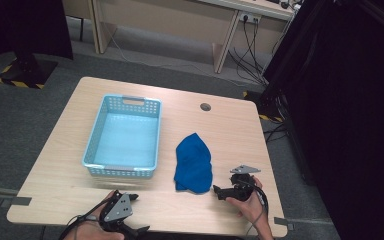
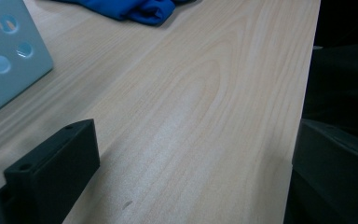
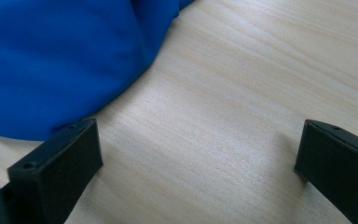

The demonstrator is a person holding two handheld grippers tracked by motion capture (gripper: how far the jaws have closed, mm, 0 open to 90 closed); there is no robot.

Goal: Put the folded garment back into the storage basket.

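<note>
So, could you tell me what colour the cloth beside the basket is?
The cloth is solid deep blue, seen best in the high view.

Bare table [image 1: 220, 120] around the blue cloth [image 1: 194, 162]; light-blue basket [image 1: 124, 135] well apart on its left.

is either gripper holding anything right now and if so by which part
Nothing is held. The right gripper has its jaws open over bare table, beside the blue cloth. The left gripper is open too, with only table between its jaws.

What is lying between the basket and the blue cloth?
Nothing; the high view shows bare table between the basket and the blue cloth.
</note>
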